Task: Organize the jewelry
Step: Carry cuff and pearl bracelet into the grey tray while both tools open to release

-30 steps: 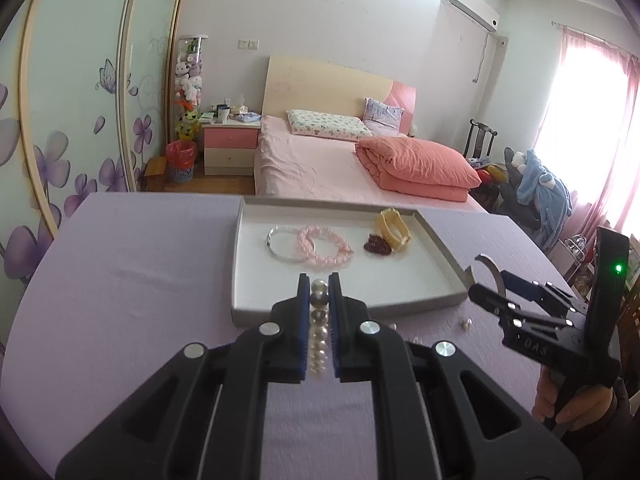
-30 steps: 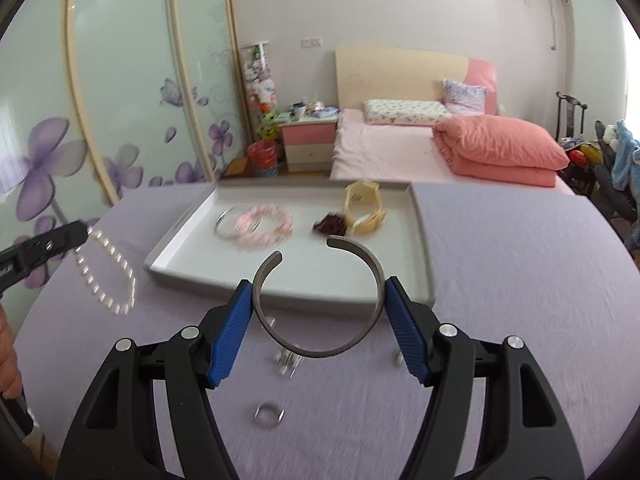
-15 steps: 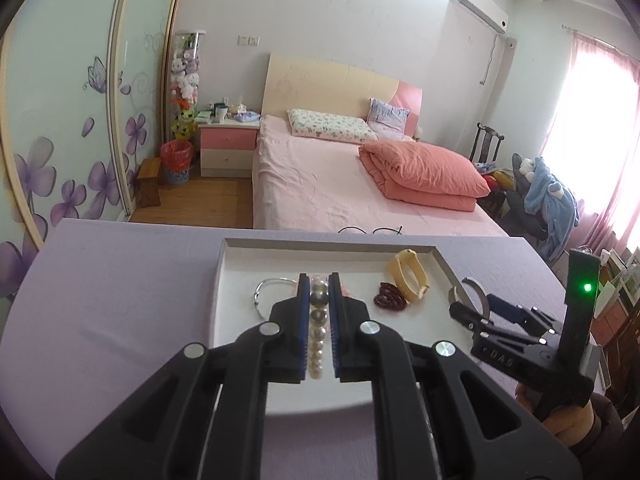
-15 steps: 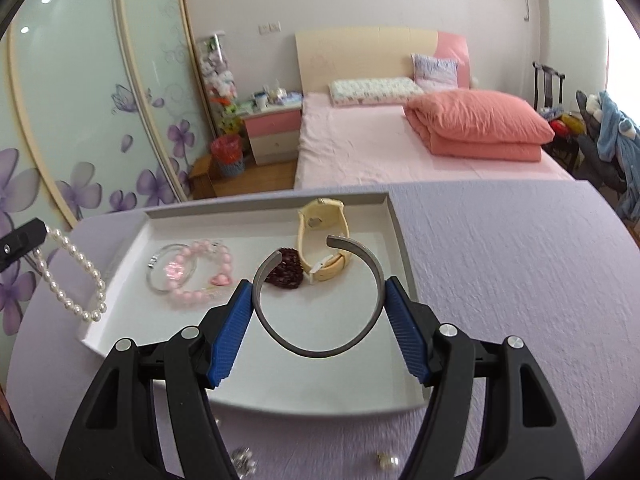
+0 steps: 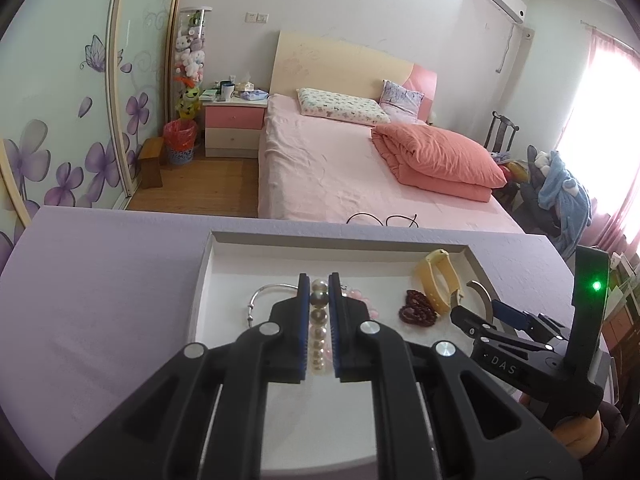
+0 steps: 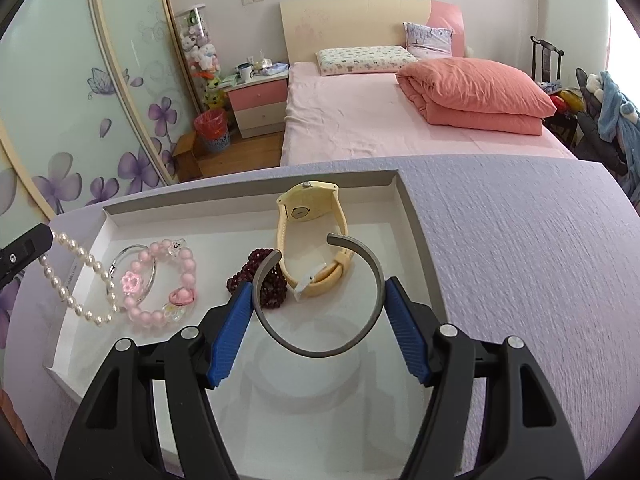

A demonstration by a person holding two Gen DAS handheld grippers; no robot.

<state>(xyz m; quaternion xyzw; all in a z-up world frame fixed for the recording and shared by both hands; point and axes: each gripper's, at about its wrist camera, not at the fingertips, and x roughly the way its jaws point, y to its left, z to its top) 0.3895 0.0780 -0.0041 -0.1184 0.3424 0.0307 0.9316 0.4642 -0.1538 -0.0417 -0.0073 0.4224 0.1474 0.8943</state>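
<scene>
Count on the counter [image 6: 520, 240]: one white tray [image 6: 412, 216]. Jewelry, six pieces in all: one pearl bracelet [image 6: 76, 280], one thin silver bangle [image 6: 120, 260], one pink bead bracelet [image 6: 160, 284], one dark red bead bracelet [image 6: 268, 284], one yellow wristwatch [image 6: 308, 236], one grey open cuff [image 6: 316, 300]. Two grippers: left gripper [image 5: 319, 292], right gripper [image 6: 318, 320], one piece in each. Beyond the counter: one bed [image 6: 360, 120], two pillows, one folded quilt [image 6: 476, 92], one nightstand [image 6: 260, 100], one red bin [image 6: 212, 128].
</scene>
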